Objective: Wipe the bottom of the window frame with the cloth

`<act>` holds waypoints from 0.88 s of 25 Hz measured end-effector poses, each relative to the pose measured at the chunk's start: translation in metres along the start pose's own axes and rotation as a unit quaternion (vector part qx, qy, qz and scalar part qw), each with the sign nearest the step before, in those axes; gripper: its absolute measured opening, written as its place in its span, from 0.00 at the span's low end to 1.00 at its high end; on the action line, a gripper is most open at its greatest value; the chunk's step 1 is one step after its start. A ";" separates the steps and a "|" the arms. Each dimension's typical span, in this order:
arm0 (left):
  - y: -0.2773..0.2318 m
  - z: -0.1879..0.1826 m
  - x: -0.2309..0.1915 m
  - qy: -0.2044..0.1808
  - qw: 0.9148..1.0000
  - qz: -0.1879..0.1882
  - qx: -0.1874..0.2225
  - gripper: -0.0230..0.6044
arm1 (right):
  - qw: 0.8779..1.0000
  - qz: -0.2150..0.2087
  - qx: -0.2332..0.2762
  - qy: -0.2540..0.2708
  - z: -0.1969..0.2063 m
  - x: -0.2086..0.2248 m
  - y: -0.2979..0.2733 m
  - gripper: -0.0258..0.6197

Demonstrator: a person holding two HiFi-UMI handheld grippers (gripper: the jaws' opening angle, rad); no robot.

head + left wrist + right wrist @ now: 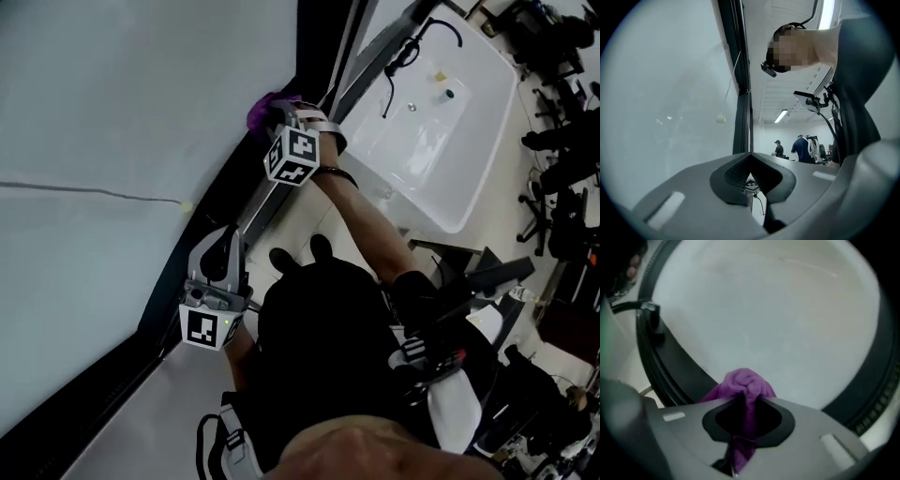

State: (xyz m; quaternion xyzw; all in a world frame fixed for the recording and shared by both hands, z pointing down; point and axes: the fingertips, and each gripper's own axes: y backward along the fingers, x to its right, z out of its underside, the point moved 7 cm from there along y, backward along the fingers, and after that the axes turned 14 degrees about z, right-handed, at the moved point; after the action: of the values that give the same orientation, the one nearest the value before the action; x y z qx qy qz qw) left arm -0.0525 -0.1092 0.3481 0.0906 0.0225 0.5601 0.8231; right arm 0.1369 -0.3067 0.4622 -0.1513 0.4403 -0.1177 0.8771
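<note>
My right gripper [278, 116] is shut on a bunched purple cloth [745, 385], which bulges out past the jaws. The cloth [262, 109] rests against the dark bottom rail of the window frame [305, 70], right where the pale glass [122, 103] meets it. In the right gripper view the dark frame [684, 376] runs diagonally behind the cloth. My left gripper [217, 261] hangs lower along the same frame, away from the cloth, its jaws shut with nothing between them [749, 180].
A white sink [427, 141] with a black tap stands just right of the window. A thin pull cord with a small bead [187, 205] crosses the glass. Office chairs [558, 159] crowd the far right. Two people [799, 150] stand far off in the room.
</note>
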 end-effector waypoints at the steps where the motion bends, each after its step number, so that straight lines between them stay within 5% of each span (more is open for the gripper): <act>1: 0.001 0.003 0.002 0.003 1.000 0.004 -0.001 0.04 | 0.999 -0.017 0.021 0.031 -0.010 -0.014 0.004 0.12; 3: 0.000 0.005 0.006 0.002 1.000 0.012 -0.002 0.04 | 0.996 -0.014 0.029 0.082 -0.004 -0.025 -0.002 0.12; 7: -0.015 0.008 0.010 -0.006 1.000 0.027 -0.004 0.04 | 0.995 0.053 -0.073 0.042 0.059 0.029 -0.045 0.12; 12: -0.034 0.012 0.012 -0.003 0.999 0.049 -0.012 0.04 | 0.984 0.075 -0.077 0.145 0.053 0.033 -0.052 0.12; 17: -0.047 0.019 0.013 -0.006 0.998 0.069 -0.012 0.04 | 0.983 0.075 -0.115 0.123 0.057 0.047 -0.052 0.12; 22: -0.050 0.023 0.016 0.001 0.997 0.075 -0.014 0.04 | 0.975 0.070 -0.136 0.159 0.066 0.028 -0.055 0.10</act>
State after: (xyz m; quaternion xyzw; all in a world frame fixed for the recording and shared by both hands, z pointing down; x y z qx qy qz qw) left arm 0.0024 -0.1152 0.3627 0.0796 0.0087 0.6205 0.7801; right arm 0.2028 -0.3564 0.4992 -0.2172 0.5956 -0.0171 0.7732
